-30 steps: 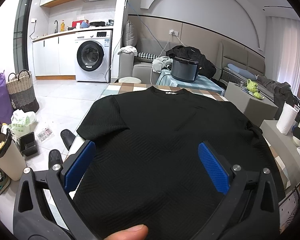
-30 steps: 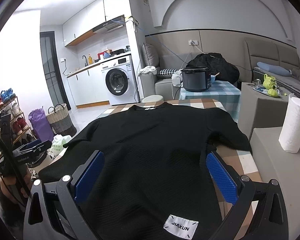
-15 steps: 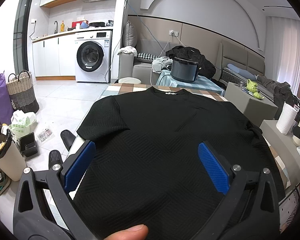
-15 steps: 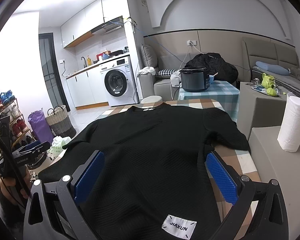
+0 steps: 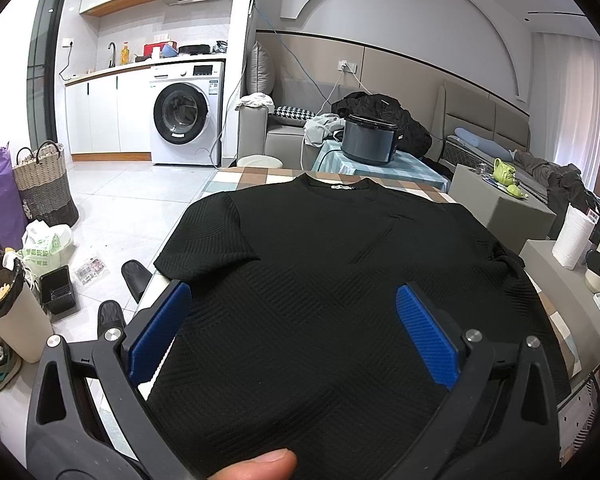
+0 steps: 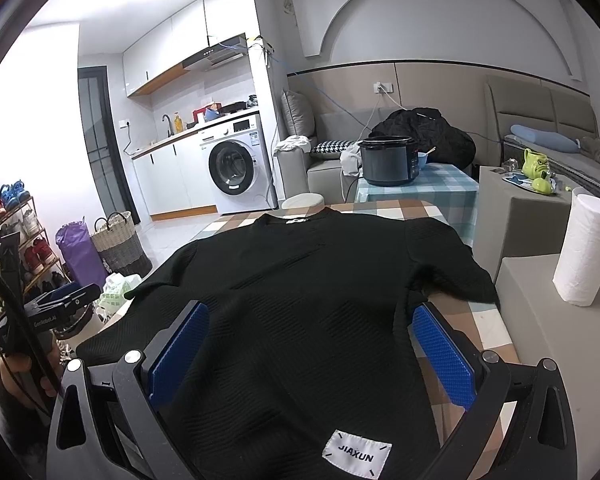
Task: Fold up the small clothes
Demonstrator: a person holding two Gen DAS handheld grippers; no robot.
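A black textured short-sleeved shirt (image 5: 324, 280) lies spread flat on a checked table, collar at the far end; it also shows in the right wrist view (image 6: 300, 300), with a white JIAXUN label (image 6: 356, 456) at its near hem. My left gripper (image 5: 294, 312) is open, blue pads wide apart above the shirt's near left part, holding nothing. My right gripper (image 6: 310, 332) is open over the near right part, its right pad (image 6: 440, 348) by the shirt's side edge below the right sleeve.
The checked table (image 6: 460, 312) shows beside the shirt. A paper towel roll (image 6: 584, 252) stands on a grey block at right. A cooker (image 6: 390, 160) sits on a small table beyond. Bins, a basket (image 5: 46, 184) and bags stand on the floor at left.
The right gripper view has shifted slightly; the shirt lies the same. The left gripper has not visibly moved.
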